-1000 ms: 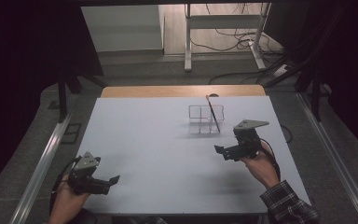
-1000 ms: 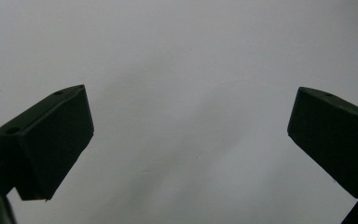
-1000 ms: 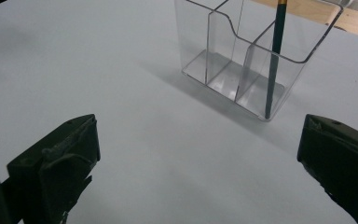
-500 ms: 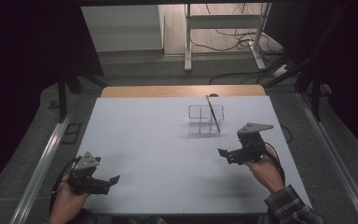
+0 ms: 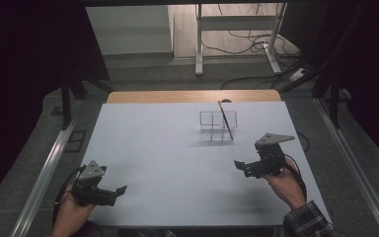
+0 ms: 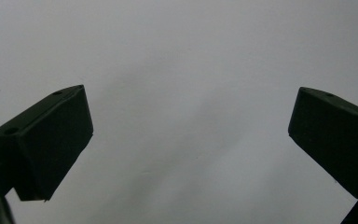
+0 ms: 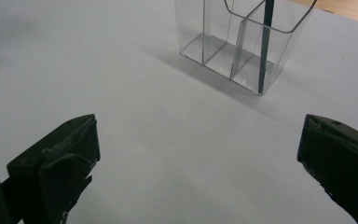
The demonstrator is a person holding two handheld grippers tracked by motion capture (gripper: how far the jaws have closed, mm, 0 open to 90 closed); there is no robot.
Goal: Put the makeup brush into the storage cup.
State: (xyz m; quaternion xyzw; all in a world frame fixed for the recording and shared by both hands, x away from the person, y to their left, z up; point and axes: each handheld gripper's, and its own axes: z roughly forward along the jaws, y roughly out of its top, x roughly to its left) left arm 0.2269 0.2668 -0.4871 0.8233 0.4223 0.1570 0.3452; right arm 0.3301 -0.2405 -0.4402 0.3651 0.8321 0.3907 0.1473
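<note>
Clear acrylic organizer (image 5: 218,126) sits up at about 1 o'clock from the middle of the white table (image 5: 158,163), and there's a dark pen (image 5: 225,120) already standing in it, leaning, with its tip down in the near right compartment as far as I can make out from the right gripper view (image 7: 264,44). So I'd call the drop-in part basically done; the other compartments look empty to me.

My right gripper (image 5: 246,168) is parked at roughly 5 o'clock from the organizer, near it but not touching, jaws spread wide with nothing between them. In its own view (image 7: 196,154) it's just bare table between the jaws and the organizer (image 7: 242,42) ahead at 12 o'clock.

Left gripper (image 5: 116,193) is way off at 7 o'clock near the table's front edge, also wide open and empty, staring at plain white surface (image 6: 191,140).

What's left? I don't see anything else lying around to load, so my guess is it's finished or close to it.
</note>
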